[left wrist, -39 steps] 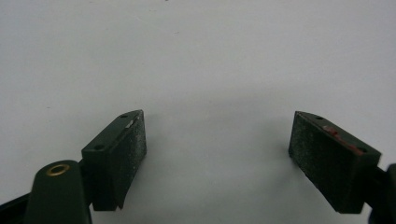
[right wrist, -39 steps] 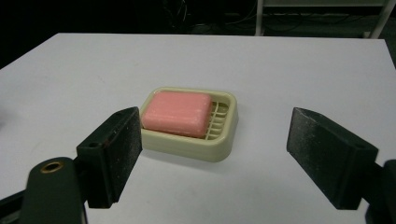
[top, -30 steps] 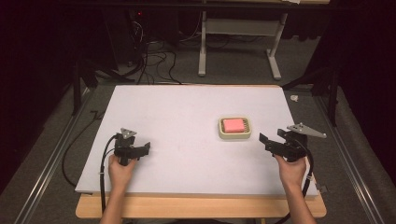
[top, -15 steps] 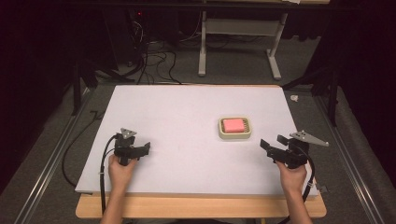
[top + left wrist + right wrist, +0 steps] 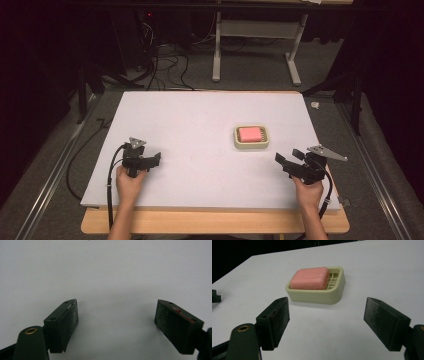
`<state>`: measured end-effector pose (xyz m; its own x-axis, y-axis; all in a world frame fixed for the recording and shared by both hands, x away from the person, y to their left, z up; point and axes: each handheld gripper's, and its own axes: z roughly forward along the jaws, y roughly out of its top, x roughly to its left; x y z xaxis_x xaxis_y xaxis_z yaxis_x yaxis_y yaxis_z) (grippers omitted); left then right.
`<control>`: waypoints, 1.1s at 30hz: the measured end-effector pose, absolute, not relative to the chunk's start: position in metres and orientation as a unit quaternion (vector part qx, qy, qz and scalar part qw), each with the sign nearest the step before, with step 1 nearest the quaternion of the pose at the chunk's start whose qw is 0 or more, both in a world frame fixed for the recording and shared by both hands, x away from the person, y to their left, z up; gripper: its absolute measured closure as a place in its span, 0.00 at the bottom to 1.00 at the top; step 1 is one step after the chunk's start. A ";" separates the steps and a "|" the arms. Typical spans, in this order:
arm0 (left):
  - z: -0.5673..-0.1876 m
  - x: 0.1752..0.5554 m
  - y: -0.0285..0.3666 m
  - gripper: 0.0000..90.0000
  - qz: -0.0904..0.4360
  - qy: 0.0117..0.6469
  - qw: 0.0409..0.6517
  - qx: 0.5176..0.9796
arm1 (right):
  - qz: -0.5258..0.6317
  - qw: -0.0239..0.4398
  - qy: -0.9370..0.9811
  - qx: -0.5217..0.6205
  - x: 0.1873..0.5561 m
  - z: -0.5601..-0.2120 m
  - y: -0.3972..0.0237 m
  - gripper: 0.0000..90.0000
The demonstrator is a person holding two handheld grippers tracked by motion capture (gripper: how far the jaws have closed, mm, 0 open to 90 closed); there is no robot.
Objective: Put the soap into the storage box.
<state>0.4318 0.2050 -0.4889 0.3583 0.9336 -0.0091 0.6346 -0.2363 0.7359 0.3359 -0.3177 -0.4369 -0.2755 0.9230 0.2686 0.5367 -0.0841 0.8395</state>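
Observation:
A pink bar of soap lies in a cream soap dish right of the middle of the white table top. My right gripper is low over the table near its front right, pointing left. In the right gripper view the soap and dish stand just beyond my right gripper, whose jaws have just been closing a little and stand apart with nothing between them. My left gripper rests at the front left. It stands open over bare table.
The wooden table edge runs along the front. Beyond the table's far edge stand a metal stand and loose cables on the floor. A small white piece lies off the far right corner.
My right gripper has come down and nearer the front edge, its jaws slightly narrower. My left gripper and the soap dish have not moved.

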 end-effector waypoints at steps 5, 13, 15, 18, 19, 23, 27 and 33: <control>-0.489 0.432 0.205 0.22 0.224 0.520 0.334 0.754 | 0.472 0.199 0.641 0.571 0.335 -0.444 -0.315 0.24; -0.489 0.432 0.205 0.22 0.224 0.520 0.333 0.754 | 0.465 0.189 0.649 0.572 0.335 -0.453 -0.307 0.24; -0.489 0.432 0.205 0.22 0.224 0.520 0.334 0.754 | 0.463 0.188 0.651 0.572 0.335 -0.454 -0.305 0.24; -0.489 0.432 0.205 0.22 0.224 0.520 0.333 0.754 | 0.461 0.189 0.655 0.568 0.336 -0.456 -0.303 0.24; -0.489 0.432 0.205 0.22 0.224 0.520 0.333 0.754 | 0.460 0.188 0.657 0.567 0.337 -0.456 -0.302 0.24; -0.489 0.432 0.205 0.22 0.224 0.520 0.333 0.754 | 0.452 0.187 0.666 0.564 0.338 -0.459 -0.296 0.24; -0.489 0.432 0.205 0.22 0.224 0.520 0.333 0.754 | 0.444 0.188 0.674 0.560 0.340 -0.462 -0.291 0.25; -0.489 0.432 0.205 0.22 0.224 0.520 0.333 0.754 | 0.423 0.196 0.688 0.556 0.345 -0.466 -0.283 0.28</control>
